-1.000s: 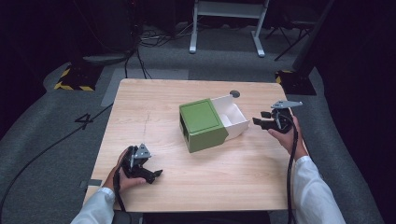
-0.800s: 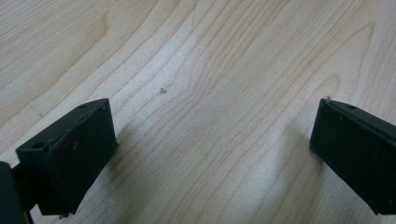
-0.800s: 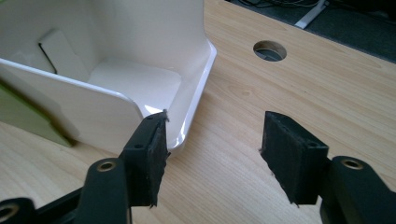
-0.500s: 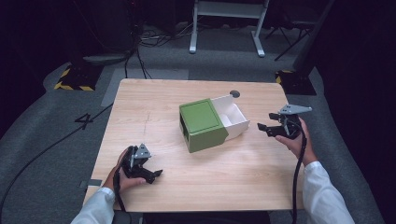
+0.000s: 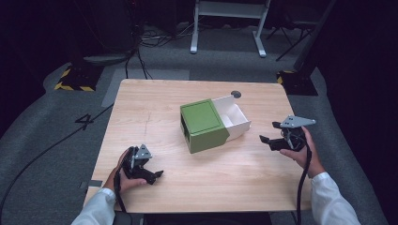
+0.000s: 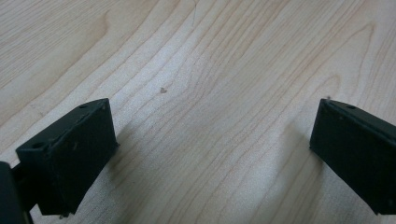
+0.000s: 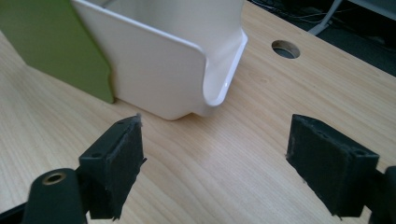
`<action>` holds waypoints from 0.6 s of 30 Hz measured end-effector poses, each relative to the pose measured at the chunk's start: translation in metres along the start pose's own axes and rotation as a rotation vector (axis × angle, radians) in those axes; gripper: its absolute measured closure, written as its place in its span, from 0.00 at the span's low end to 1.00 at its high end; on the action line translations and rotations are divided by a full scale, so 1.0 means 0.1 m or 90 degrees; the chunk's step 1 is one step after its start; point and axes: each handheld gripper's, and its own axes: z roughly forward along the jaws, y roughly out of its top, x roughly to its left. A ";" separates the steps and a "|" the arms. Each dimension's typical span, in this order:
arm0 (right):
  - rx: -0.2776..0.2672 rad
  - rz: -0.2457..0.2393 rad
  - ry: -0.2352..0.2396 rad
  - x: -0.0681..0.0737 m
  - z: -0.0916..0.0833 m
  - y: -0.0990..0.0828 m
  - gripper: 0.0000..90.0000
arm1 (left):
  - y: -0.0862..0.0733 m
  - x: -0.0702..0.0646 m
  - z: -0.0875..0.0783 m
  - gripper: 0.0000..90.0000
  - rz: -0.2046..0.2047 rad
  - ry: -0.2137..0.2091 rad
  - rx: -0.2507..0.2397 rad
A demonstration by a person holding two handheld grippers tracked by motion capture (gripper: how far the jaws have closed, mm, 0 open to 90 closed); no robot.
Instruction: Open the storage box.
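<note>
Two tools gape wide, empty; right tool [image 5: 272, 132] sits nearer, just beside the white drawer [image 7: 177, 56], left tool [image 5: 151, 176] well apart near the tabletop's [image 5: 155, 101] front-left corner.

Green box [image 5: 203, 125] mid-table [image 5: 141, 108] w/ white drawer [image 5: 233, 116] out

Green box with a white drawer pulled out.
The green box [image 5: 202, 125] sits mid-table; its white drawer [image 5: 233, 117] juts toward the table's far right corner, apparently empty.

probably lab: floor cables [image 5: 141, 40], hazard-taped base [image 5: 75, 79]
</note>
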 end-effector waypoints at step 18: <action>0.042 -0.039 0.013 0.27 -0.08 -0.39 0.21 | 0.00 0.00 0.00 0.01 -0.001 0.001 0.000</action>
